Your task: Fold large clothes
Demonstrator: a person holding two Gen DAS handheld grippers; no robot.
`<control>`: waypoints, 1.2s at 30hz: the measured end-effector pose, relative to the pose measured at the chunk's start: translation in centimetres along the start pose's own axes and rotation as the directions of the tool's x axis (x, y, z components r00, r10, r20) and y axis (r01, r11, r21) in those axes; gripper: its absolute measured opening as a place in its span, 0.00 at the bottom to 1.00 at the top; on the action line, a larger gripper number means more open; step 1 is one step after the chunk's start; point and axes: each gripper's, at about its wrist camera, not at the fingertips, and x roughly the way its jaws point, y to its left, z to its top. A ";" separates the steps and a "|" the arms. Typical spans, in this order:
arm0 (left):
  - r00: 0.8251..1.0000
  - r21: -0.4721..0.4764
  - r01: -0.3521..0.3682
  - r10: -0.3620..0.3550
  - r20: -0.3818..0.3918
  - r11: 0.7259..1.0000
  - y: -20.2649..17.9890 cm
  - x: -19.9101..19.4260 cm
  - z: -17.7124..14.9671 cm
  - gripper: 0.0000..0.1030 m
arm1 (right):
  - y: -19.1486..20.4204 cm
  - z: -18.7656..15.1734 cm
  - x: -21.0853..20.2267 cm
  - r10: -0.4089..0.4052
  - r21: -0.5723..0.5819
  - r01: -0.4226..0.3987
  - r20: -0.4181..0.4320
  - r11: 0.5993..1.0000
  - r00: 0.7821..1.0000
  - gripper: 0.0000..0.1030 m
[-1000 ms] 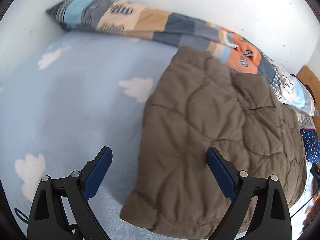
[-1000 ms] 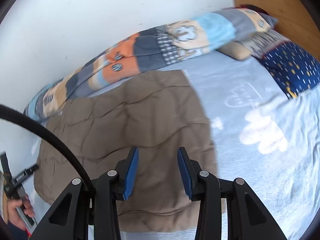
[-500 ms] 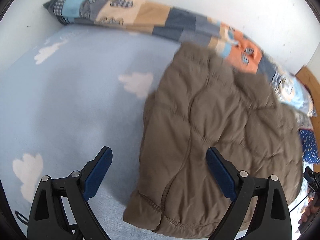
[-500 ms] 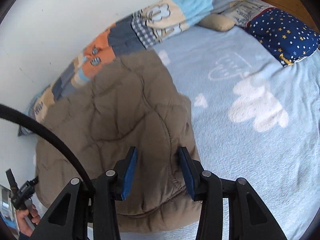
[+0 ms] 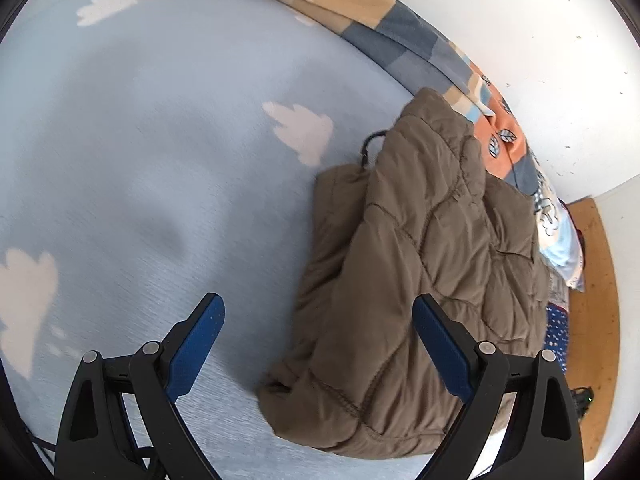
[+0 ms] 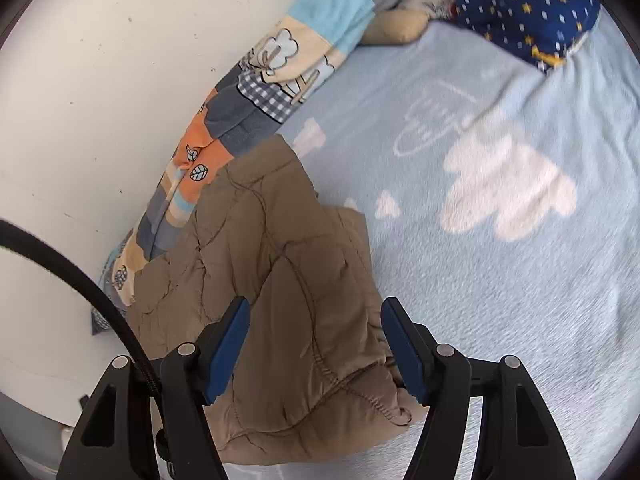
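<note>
A brown quilted jacket lies folded in a narrow bundle on the light blue cloud-print bed cover. It also shows in the right wrist view. My left gripper is open and empty, above the bed at the jacket's left edge. My right gripper is open and empty, over the jacket's near hem. A black cord pokes out at the jacket's far end.
A rolled patchwork quilt runs along the white wall. A navy star-print pillow and a beige pillow lie at the head of the bed. A wooden headboard shows at the right.
The jacket has gone from a wide spread to a narrower folded bundle. My right gripper has opened wider. Both cameras have swung over the bed.
</note>
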 end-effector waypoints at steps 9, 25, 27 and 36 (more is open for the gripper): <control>0.993 0.008 0.080 -0.079 -0.084 0.997 -0.1 1.1 -0.4 0.92 | 0.0 0.1 0.6 0.010 -0.018 -0.010 -0.023 1.000 1.000 0.91; 0.914 -0.078 0.314 -0.324 -0.243 0.946 2.4 5.2 -0.7 0.92 | -4.6 -0.1 4.4 0.137 -0.037 -0.148 -0.211 0.988 0.968 0.95; 0.902 -0.099 0.342 -0.356 -0.245 0.934 2.9 5.8 -0.6 0.92 | -5.3 -0.2 5.1 0.154 -0.028 -0.164 -0.227 0.986 0.962 0.96; 0.845 -0.153 0.461 -0.485 -0.226 0.874 3.9 7.7 0.3 0.94 | -3.4 -0.4 9.0 0.229 -0.081 -0.263 -0.293 0.961 0.928 1.00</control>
